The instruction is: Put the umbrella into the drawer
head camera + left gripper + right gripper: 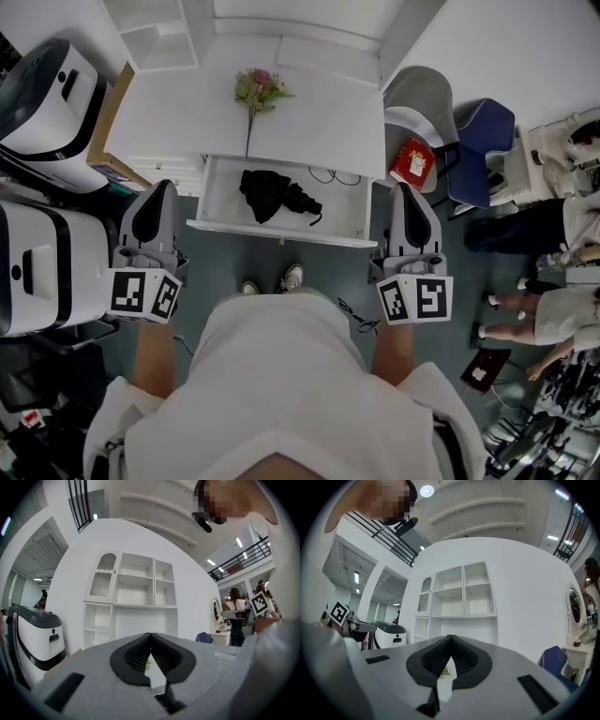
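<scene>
lying in the open drawer (281, 232), umbrella (272, 192) seemed placed | left gripper (161, 186) and right gripper (410, 188) jaws were clenched, empty | closing needed an even push on drawer's front

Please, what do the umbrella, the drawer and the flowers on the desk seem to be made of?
Umbrella: black fabric, matte; it lies in soft, crumpled folds.
Drawer: probably painted wood or board, smooth white; flat panels, straight edges.
Flowers: pink heads, green leaves, thin stem; real or artificial cannot be told.
</scene>
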A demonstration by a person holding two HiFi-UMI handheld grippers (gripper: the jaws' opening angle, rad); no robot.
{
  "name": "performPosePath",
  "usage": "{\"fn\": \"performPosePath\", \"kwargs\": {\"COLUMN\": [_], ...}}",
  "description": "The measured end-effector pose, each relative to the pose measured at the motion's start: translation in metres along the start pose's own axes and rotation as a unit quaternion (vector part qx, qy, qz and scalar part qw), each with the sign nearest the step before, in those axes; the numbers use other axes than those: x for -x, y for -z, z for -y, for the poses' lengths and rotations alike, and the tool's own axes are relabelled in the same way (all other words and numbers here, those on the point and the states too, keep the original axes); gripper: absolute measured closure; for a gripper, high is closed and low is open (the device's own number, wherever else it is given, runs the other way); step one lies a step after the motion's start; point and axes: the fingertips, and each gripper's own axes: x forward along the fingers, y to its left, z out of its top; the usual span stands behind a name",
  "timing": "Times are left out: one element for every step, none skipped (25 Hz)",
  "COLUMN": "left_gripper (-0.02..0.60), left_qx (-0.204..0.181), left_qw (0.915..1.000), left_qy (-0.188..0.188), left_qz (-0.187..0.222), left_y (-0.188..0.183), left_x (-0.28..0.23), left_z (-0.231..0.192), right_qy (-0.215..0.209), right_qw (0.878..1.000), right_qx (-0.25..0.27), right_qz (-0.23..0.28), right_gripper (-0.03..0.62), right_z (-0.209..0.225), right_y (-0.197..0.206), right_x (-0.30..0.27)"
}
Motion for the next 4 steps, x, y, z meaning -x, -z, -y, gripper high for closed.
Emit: {"fn": "performPosePath", "kwargs": {"left_gripper": [0.568,0.568,0.568,0.568], "left_qx": [0.0,0.0,0.001,0.001], "left_qw": [1.0,1.0,1.0,1.0], "left_qy": [0.001,0.002,0.003,0.004], "left_qz": [0.0,0.0,-0.001,-0.001], "left_y": [-0.0001,0.0001,0.0003,0.0007], "left_x": [0.0012,0.0027,0.0042,0.0057], "left_z": [0.0,-0.0001,-0.0002,-0.0004], "right_qy": [0.001,0.003,0.004,0.004], "right_qw": [1.0,1.0,1.0,1.0], "right_qx": [0.001,0.001,0.002,0.003], "right_qz": [-0.001,-0.001,-0.002,-0.003], "right_gripper": [0.592,0.592,0.592,0.592], "right_z": [-0.0011,-0.0023,-0.0038,-0.0052], "right_y": [0.0001,0.0003,0.0007,0.0011], "right_x": [0.002,0.004,0.006,0.008]}}
